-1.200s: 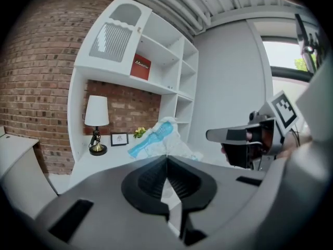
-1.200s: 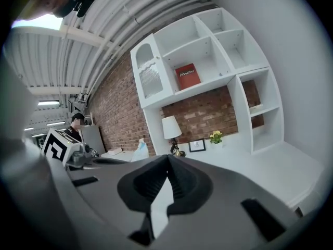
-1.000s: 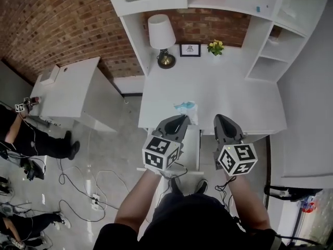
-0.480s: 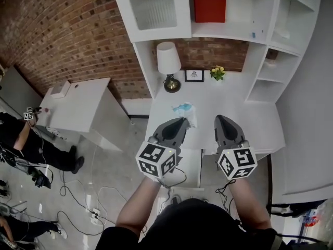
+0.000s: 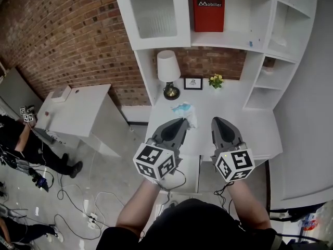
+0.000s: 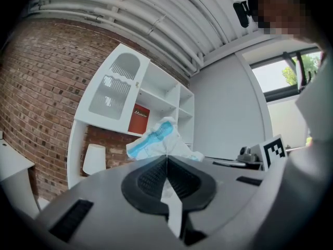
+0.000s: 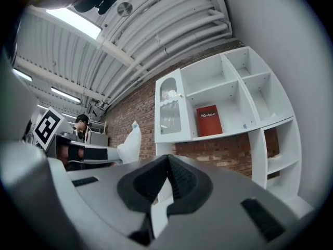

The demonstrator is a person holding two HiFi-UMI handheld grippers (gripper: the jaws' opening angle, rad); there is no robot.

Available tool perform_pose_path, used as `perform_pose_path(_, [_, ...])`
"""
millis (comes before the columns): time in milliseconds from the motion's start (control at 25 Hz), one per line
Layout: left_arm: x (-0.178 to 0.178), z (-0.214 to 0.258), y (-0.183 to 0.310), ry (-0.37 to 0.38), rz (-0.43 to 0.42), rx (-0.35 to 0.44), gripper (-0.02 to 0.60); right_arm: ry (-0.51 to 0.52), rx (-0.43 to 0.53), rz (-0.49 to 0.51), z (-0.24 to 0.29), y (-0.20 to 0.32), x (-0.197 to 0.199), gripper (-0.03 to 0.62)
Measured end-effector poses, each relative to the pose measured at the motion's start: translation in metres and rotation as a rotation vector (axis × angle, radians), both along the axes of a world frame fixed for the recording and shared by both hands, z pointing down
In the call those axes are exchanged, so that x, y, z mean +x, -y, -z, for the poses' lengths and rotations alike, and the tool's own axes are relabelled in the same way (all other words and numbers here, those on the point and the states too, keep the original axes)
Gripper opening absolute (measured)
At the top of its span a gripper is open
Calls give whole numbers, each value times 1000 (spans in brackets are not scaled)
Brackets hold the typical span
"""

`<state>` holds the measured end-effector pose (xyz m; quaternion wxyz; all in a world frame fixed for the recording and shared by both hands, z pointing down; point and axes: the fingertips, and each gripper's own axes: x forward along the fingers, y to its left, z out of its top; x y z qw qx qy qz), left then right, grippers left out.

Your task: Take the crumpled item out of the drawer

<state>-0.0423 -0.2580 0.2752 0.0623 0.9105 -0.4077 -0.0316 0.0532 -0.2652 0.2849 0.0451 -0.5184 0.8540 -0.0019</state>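
- Left gripper [image 6: 166, 158] has its jaws pinched tight on the crumpled item [image 6: 155, 138], a white wad with a blue streak that sticks out past the tips.
- In the head view the wad is up over the desk [image 5: 250, 120], out of the drawer [image 5: 191, 166], which hangs open below the desk edge.
- Right gripper [image 7: 167, 158] sits alongside, jaws pressed together with nothing between them.
- Lamp [image 5: 167, 72] and flowers [image 5: 215, 80] at the back of the desk, well apart from the wad.
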Motion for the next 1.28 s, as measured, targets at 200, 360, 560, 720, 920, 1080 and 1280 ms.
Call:
perform_pose_path(200, [-4,-1,0,-13,4,-10,11,0,-3,0,0,-1,-2,0])
perform_pose_path(360, [-7,-6,-2,-24,8,-24,11,6,-6,-7,-2,-1,1,0])
perform_pose_path(560, [-12,-10,-2,-24,16,-33,11,9,-16,-5,-6,0,-2,0])
perform_pose_path(720, [-15,-12,-3,-25,21,-38,11,9,-21,2,-8,-1,-6,0])
perform_pose_path(920, [-19,-11,-4,-28,25,-40,11,8,-23,7,-7,-1,-10,0])
perform_pose_path(1080, [-19,-12,-4,-29,21,-42,11,7,-25,10,-8,-1,-11,0])
perform_pose_path(1280, [-23,-17,-6,-32,16,-44,11,10,-26,9,-12,-4,-15,0])
